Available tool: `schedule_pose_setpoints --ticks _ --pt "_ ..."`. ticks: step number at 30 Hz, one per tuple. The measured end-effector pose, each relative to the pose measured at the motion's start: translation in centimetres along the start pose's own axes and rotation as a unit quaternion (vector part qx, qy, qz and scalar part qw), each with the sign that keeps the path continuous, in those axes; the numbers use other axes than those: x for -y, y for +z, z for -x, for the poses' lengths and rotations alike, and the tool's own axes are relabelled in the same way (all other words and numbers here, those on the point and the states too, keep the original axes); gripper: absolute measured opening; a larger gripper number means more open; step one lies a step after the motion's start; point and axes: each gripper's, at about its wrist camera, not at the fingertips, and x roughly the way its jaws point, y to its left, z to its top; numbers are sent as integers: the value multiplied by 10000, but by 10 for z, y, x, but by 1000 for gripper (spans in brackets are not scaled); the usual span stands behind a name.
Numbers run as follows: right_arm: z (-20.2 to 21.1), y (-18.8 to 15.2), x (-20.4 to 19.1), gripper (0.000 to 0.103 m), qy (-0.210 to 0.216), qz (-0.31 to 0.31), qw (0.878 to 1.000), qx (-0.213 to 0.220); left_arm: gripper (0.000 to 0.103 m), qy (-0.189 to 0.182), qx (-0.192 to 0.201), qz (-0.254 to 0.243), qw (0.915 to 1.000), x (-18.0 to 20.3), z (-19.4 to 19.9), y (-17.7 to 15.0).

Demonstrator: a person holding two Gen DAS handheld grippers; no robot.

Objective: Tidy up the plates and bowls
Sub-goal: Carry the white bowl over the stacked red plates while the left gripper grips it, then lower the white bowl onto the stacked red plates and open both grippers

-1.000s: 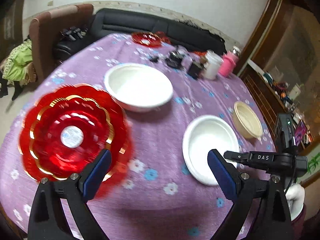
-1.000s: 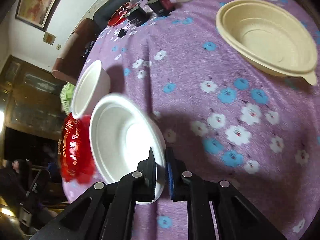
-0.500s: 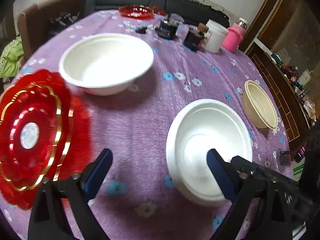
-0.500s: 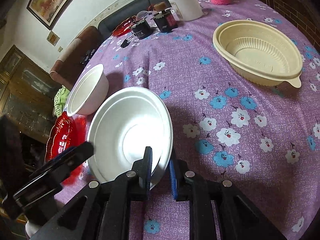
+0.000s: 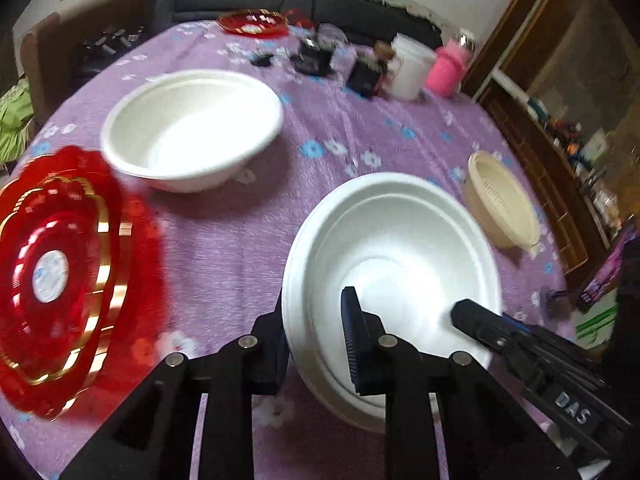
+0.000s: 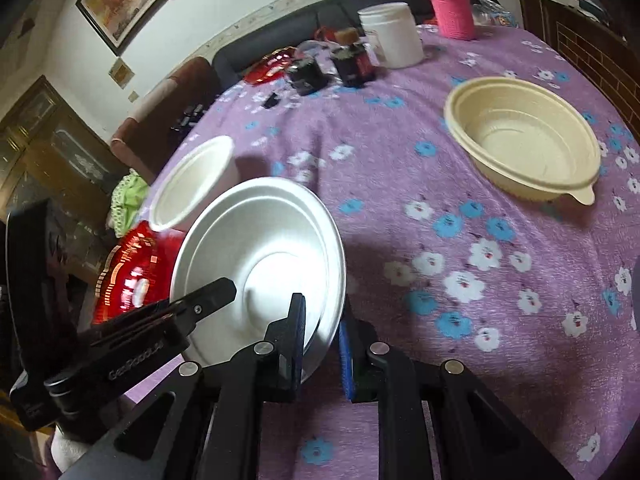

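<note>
Left wrist view: my left gripper has just closed, jaws narrow and clamped on the near-left rim of the white plate, one finger outside the rim, the other inside the dish. My right gripper comes in from the right and pinches the same plate's near-right rim. Ahead and left of my fingers sits the white bowl on the purple floral tablecloth. Far left, the red scalloped plate. Ahead and right, past the plate, the beige bowl.

Right wrist view: right gripper narrow, pads gripping the white plate's near edge; the plate tilts up. Left gripper bites the rim to my left. Behind the plate, the white bowl and red scalloped plate. Beige bowl well ahead, right.
</note>
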Motion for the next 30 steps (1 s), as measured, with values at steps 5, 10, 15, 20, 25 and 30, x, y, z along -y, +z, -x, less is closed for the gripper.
schedule_pose_setpoints --ticks 5,10,15,20,25,30 --pt "-4 7 -49 17 400 257 9989 1 28 230 557 357 9975 -45 57 -1" --pt "-37 10 -129 17 731 841 9936 -181 36 851 1003 786 9882 -109 95 -2" --pt "-89 4 -201 17 703 1466 9859 -404 38 1293 843 1288 9796 -172 87 2" --pt "-131 -4 -228 18 376 1714 9827 -596 43 1395 396 1477 9783 -209 64 1" --pt "-141 -7 -229 25 208 1794 9825 -464 62 1237 762 1693 9748 -220 84 -5" --pt "-130 -5 -226 37 311 1751 9838 -216 69 1183 1229 1685 9708 -214 114 -11"
